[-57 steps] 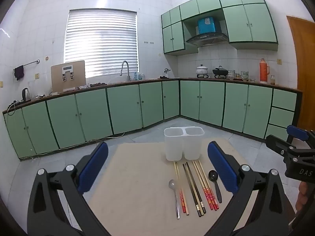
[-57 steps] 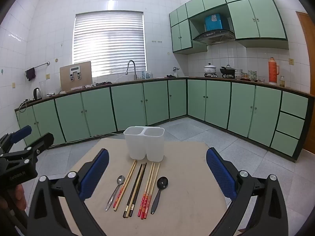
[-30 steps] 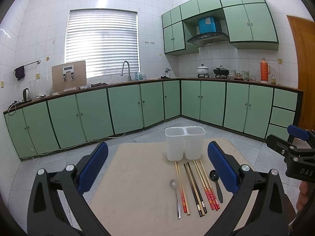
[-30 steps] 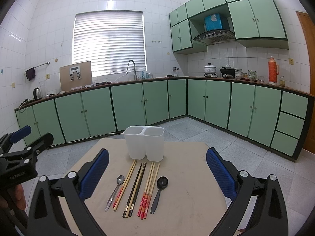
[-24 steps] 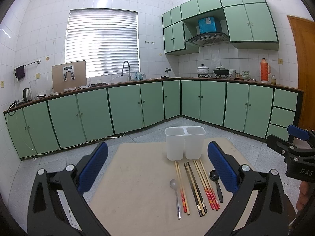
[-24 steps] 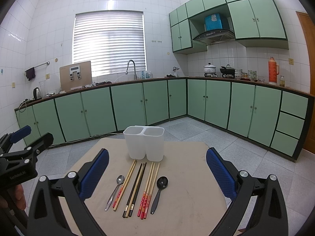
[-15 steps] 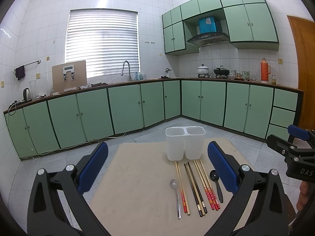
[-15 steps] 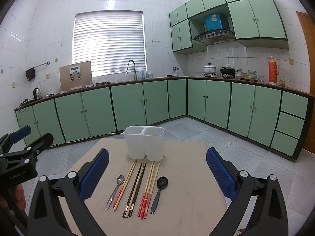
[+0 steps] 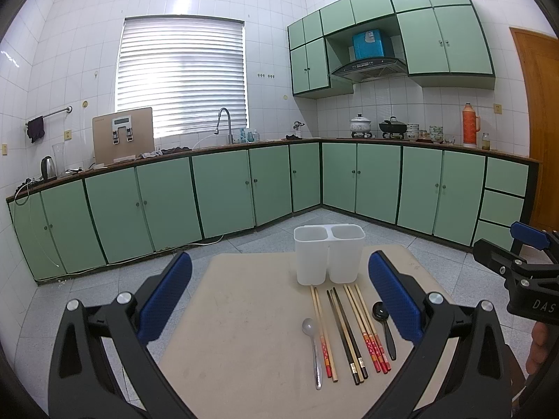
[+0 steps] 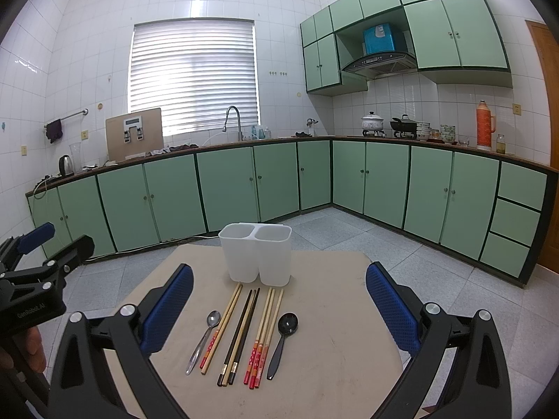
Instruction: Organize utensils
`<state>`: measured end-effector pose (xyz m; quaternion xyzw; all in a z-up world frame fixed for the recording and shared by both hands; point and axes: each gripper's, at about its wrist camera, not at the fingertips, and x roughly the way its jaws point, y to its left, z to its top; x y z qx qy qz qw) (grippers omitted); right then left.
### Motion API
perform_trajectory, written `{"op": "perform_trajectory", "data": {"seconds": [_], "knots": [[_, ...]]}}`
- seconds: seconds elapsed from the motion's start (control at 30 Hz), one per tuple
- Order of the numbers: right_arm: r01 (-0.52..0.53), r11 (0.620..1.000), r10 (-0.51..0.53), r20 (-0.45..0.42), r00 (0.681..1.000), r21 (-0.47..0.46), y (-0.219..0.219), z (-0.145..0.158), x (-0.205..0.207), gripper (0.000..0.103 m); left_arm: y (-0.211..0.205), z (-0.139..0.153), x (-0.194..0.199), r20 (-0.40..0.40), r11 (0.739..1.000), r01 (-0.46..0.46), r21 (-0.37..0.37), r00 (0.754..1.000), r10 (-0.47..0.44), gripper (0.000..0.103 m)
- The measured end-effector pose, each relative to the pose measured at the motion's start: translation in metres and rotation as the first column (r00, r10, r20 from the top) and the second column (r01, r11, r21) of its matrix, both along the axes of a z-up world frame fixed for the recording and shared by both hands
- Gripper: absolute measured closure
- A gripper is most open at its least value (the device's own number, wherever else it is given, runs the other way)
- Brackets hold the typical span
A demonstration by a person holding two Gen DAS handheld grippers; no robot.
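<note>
Right wrist view showed the right gripper spread wide, holding nothing, hovering above the near end of the beige table. Between its blue pads, toward 12 o'clock, lay the row of utensils: a metal spoon at the 10 o'clock end, then light wooden chopsticks, dark chopsticks, red-handled chopsticks and a black spoon at the right end, all flat and side by side. Beyond their tips at 12 o'clock stood the white two-compartment holder, upright, both wells looking empty. In the left wrist view the left gripper was likewise wide apart and empty; the utensils lay toward 1 o'clock, nearer its right pad, with the holder at about 12 to 1 o'clock past them.
</note>
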<state>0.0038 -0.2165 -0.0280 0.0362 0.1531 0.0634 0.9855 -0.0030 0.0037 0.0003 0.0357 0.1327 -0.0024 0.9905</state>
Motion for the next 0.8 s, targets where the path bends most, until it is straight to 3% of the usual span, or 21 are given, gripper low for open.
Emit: {"op": "perform_trajectory", "data": {"seconds": [0.8], "knots": [[0.000, 1.000, 0.000, 0.000, 1.000, 0.000, 0.0009, 0.0002, 0.0003, 0.006, 0.0048, -0.0003, -0.0005, -0.002, 1.000, 0.000, -0.002, 1.000, 0.000, 0.005]]}}
